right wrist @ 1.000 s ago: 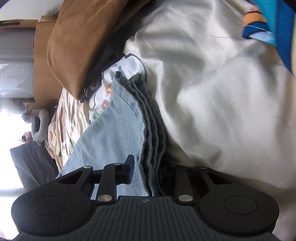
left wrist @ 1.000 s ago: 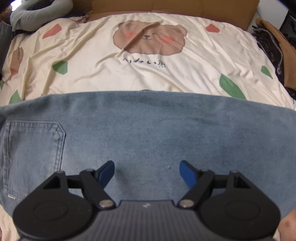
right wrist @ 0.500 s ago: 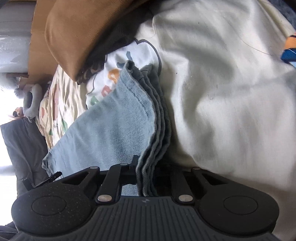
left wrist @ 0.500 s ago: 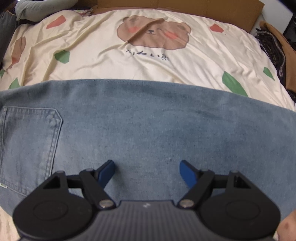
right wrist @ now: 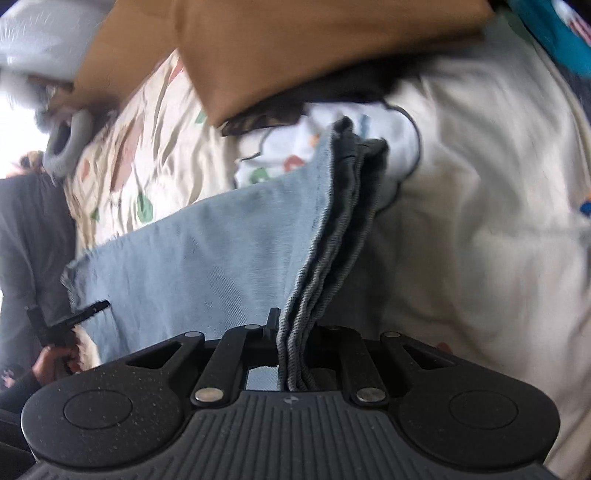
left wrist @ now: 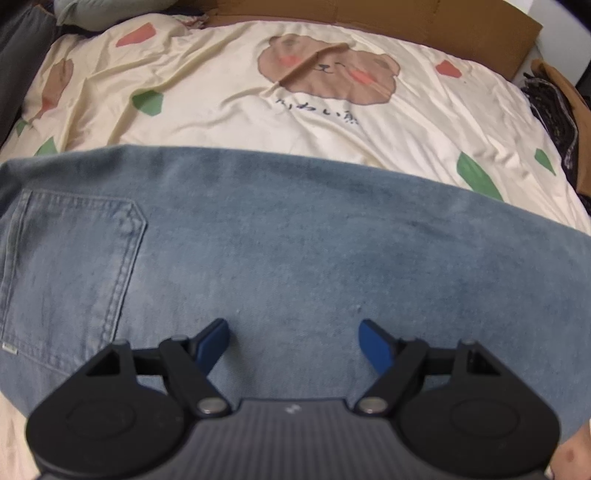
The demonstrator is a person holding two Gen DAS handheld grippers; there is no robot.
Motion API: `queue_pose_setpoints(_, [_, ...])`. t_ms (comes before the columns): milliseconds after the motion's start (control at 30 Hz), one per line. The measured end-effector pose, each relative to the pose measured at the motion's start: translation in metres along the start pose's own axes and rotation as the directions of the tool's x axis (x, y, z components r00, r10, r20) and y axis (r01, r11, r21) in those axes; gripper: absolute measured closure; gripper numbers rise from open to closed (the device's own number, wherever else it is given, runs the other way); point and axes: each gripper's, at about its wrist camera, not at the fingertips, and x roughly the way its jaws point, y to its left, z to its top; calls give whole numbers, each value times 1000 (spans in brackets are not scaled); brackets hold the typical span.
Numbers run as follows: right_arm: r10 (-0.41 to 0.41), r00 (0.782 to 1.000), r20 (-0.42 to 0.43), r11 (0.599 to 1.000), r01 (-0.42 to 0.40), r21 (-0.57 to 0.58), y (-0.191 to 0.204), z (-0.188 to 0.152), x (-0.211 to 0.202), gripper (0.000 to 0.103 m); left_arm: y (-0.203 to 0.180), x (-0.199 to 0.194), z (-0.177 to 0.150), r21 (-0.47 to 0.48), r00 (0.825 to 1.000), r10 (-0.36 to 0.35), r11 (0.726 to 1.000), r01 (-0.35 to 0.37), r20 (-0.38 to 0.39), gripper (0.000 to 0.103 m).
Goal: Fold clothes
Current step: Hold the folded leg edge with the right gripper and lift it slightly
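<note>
The right gripper (right wrist: pixel 291 332) has just squeezed shut on the jeans (right wrist: pixel 207 243) hem. The left gripper (left wrist: pixel 293 341) gapes above the jeans, so layers may slip.

The folded jeans (left wrist: pixel 295 236) span the near width of the bed. Beyond the jeans, the bear-print sheet (left wrist: pixel 229 99) lies open and flat. Past that, a cardboard panel (left wrist: pixel 480 33) walls the far edge; right of the jeans, piled dark and brown clothes (left wrist: pixel 554 110) crowd the side.
</note>
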Motion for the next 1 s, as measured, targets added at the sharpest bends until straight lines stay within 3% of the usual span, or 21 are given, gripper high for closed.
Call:
queue_pose_setpoints(267, [-119, 993, -17, 990, 118, -75, 15, 3, 6, 93, 4, 1, -13, -46, 1000, -8, 999, 9, 9, 23])
queue_pose_setpoints(600, [-214, 973, -90, 977, 211, -36, -7, 7, 30, 94, 10, -1, -20, -67, 999, -9, 998, 11, 31, 23])
queue_pose_setpoints(867, [-224, 970, -99, 974, 221, -40, -8, 6, 34, 94, 10, 0, -23, -70, 999, -4, 998, 7, 33, 22])
queue_pose_setpoints(1000, [-235, 970, -63, 970, 230, -79, 9, 4, 27, 94, 10, 1, -23, -73, 999, -2, 997, 5, 34, 22])
